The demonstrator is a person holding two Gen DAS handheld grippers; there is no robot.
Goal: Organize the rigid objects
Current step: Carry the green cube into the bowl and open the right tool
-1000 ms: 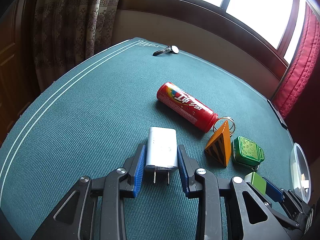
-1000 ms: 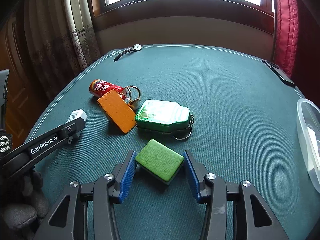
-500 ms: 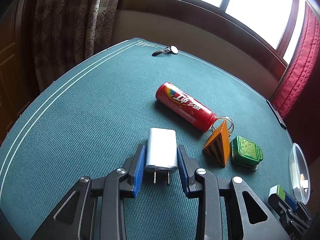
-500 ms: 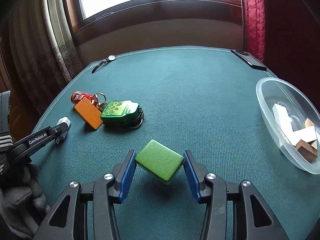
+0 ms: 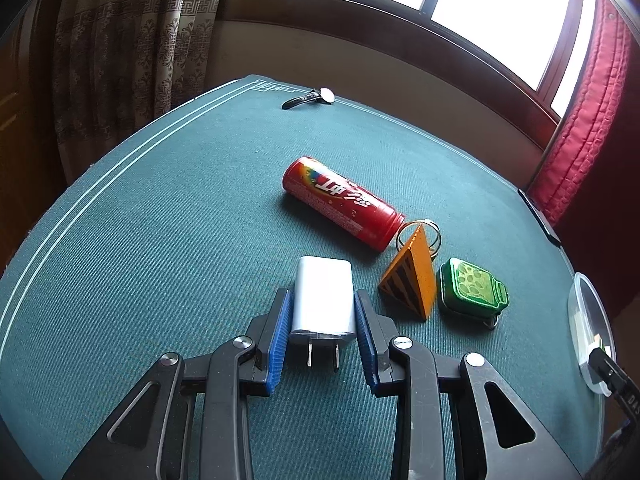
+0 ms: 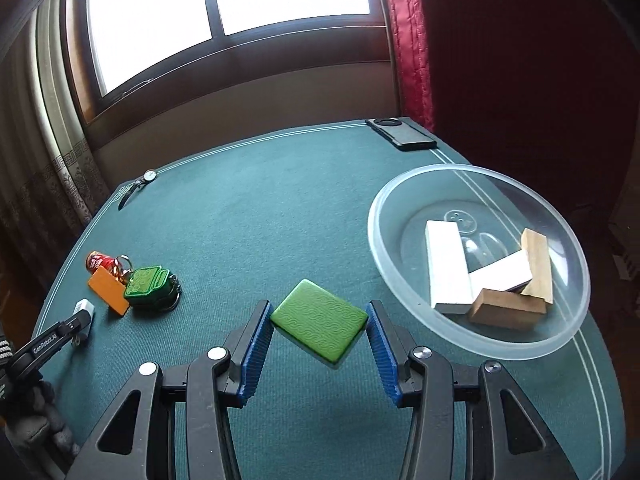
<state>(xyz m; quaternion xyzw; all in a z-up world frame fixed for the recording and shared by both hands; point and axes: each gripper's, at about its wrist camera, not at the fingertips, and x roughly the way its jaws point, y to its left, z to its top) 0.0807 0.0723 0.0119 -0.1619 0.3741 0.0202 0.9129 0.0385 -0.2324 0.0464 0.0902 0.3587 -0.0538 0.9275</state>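
My left gripper (image 5: 322, 312) is shut on a white plug charger (image 5: 323, 301), prongs toward the camera, low over the green table. A red can (image 5: 340, 201) lies beyond it, with an orange wedge block (image 5: 412, 279) and a green tin with a key ring (image 5: 472, 290) to its right. My right gripper (image 6: 319, 320) is shut on a green square block (image 6: 319, 317), held corner to corner above the table, just left of a clear bowl (image 6: 384, 276). The bowl holds white and wooden blocks (image 6: 448, 268).
A wristwatch (image 5: 310, 98) lies at the table's far edge. A black phone (image 6: 402, 135) lies at the far right corner. The left gripper also shows at the left of the right wrist view (image 6: 76, 325). Curtains and a window wall stand behind the table.
My right gripper has lifted the green block and carried it right, from beside the green tin to next to the bowl. The left gripper has stayed shut on the charger, hardly moving.
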